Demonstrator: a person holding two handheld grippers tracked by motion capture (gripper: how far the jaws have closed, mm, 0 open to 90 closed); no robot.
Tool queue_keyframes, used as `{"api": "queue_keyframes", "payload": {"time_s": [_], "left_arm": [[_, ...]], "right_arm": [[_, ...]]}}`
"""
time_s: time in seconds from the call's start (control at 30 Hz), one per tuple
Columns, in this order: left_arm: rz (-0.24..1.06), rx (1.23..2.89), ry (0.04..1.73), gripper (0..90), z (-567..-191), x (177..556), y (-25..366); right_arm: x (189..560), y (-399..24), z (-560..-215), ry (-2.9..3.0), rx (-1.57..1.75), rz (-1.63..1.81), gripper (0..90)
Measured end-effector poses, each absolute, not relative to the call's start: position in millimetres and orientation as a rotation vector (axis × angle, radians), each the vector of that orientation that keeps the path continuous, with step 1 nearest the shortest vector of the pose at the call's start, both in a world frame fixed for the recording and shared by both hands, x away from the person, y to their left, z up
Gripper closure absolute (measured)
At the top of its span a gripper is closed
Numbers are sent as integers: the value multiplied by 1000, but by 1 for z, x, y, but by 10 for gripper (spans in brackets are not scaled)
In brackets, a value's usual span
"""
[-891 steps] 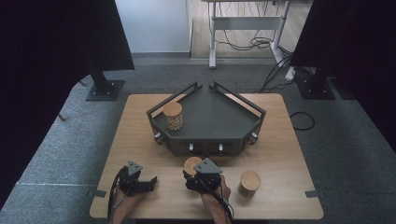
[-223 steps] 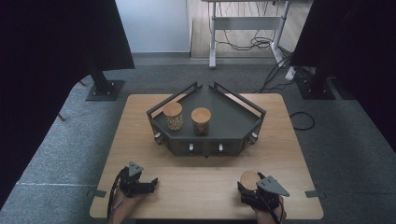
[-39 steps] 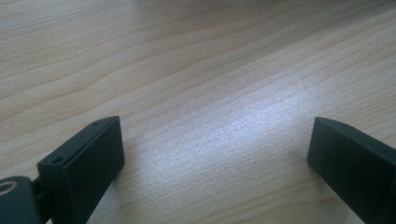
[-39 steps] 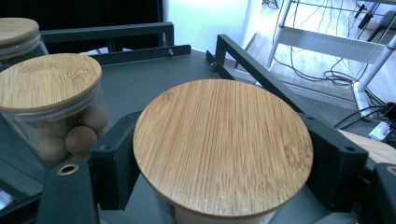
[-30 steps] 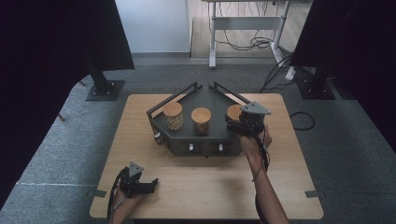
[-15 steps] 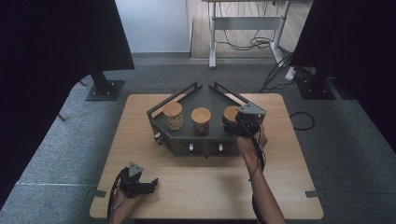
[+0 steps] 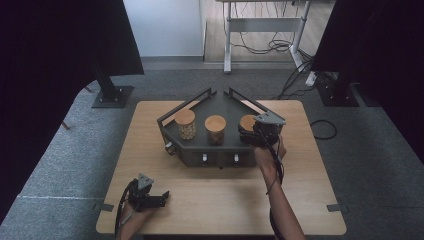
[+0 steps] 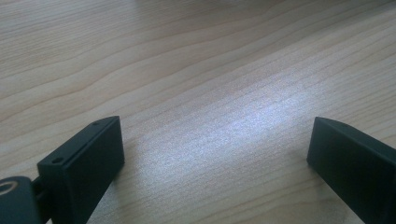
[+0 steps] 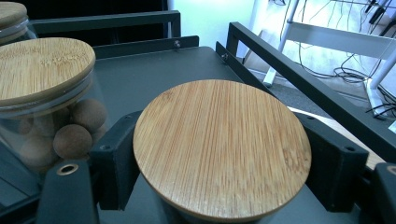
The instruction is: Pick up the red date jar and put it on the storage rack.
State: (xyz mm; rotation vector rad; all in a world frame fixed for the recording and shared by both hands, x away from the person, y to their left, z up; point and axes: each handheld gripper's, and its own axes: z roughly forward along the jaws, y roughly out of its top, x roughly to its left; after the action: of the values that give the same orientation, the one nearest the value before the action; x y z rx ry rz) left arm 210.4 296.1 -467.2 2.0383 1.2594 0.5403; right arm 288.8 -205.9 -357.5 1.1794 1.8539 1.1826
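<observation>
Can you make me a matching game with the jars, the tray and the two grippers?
Things:
1. Glass jar with a round bamboo lid
2. Left gripper
3. Dark grey metal tray
4. Glass jar of brown cork balls

States:
A. open above the bare wooden table
B. clamped between the right gripper jaws
C. standing free on the tray
D. holding three jars

Pairs: 1-B, 2-A, 3-D, 4-C

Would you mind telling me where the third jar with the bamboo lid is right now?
In the high view, the third jar sits at the right end of the dark tray, right of the middle jar, clamped in the right gripper.
</observation>
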Motion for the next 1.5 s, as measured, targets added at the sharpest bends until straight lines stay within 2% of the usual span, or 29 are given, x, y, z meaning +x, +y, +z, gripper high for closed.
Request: {"api": "queue_keyframes", "payload": {"time_s": [0.5, 0.87, 1.5], "left_arm": [[541, 2040, 1258, 37, -467, 210, 296], [541, 2037, 1261, 37, -467, 210, 296], [543, 2038, 1261, 37, -467, 210, 296]], "right_arm": [[289, -208, -359, 1858, 1180, 1188, 202], [291, -214, -360, 1867, 1190, 1196, 58], [273, -221, -361, 1857, 1153, 1199, 46]]}}
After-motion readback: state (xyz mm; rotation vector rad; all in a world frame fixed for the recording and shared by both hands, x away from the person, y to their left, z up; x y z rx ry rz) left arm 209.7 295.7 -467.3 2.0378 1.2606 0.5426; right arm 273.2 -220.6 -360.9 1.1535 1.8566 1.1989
